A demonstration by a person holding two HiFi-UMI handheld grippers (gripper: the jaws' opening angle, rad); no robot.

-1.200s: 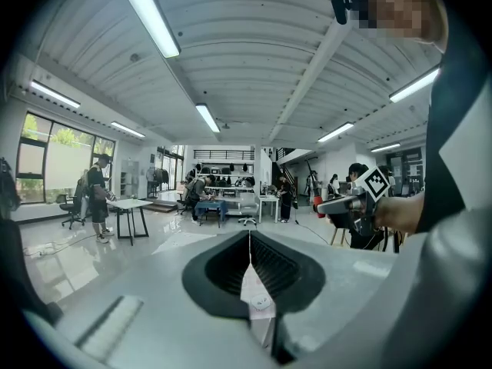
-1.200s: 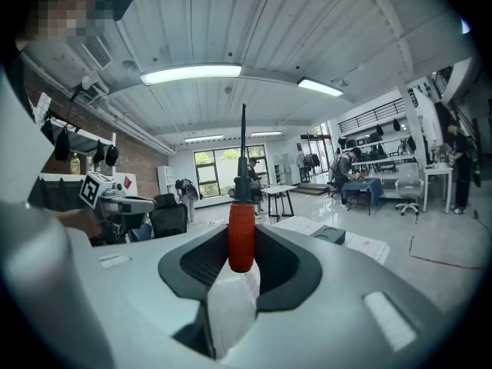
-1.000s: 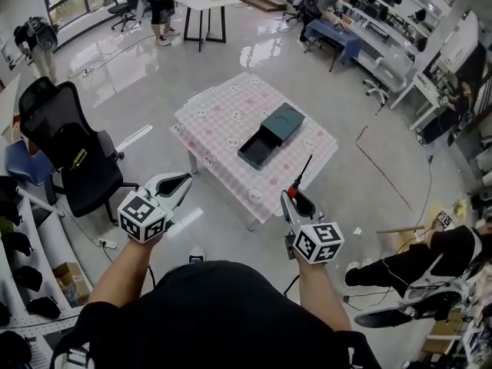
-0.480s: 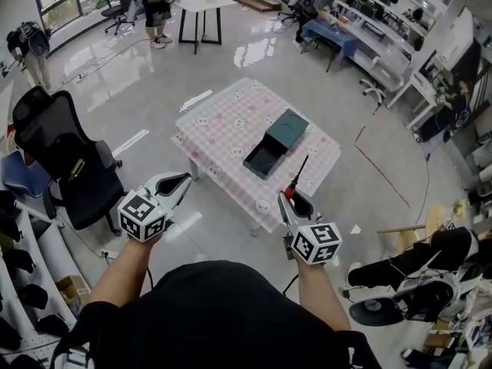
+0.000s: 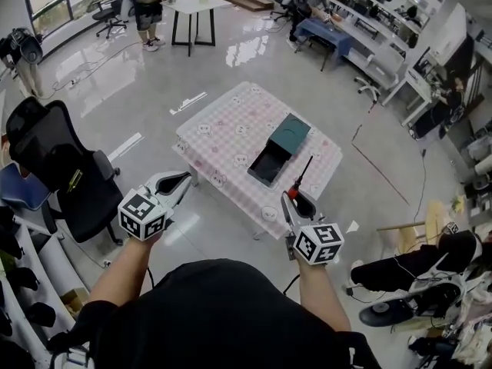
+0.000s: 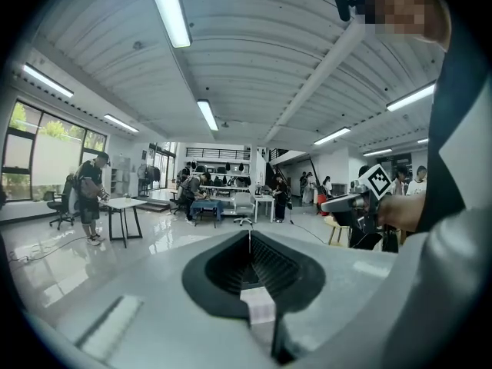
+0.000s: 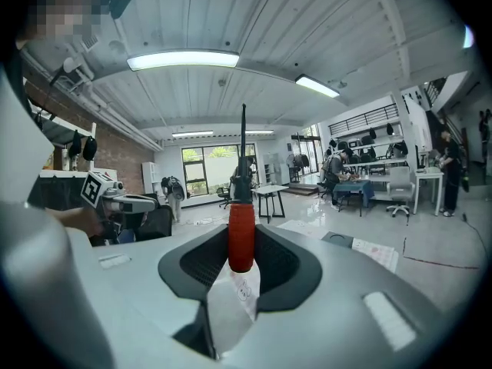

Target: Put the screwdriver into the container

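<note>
A dark green container (image 5: 278,147) lies on the pink checked table (image 5: 223,129) ahead of me, its lid slid back and its black inside showing. My right gripper (image 5: 295,197) is shut on the screwdriver (image 5: 301,177), held over the floor just short of the table's near edge. The red handle (image 7: 241,233) sits between the jaws and the black shaft points up and forward. To the left of the table, over the floor, my left gripper (image 5: 178,183) is shut with nothing in it; its jaws meet in the left gripper view (image 6: 248,241).
A black office chair (image 5: 54,160) stands on the left, with shelves below it. A white table (image 5: 192,4) and people stand far back. Desks line the right wall. A person (image 5: 407,266) sits on the floor at the right.
The head view has shifted a little, so the chair has slid left and the table slightly right. Both grippers keep their pose, and the screwdriver stays in the right one.
</note>
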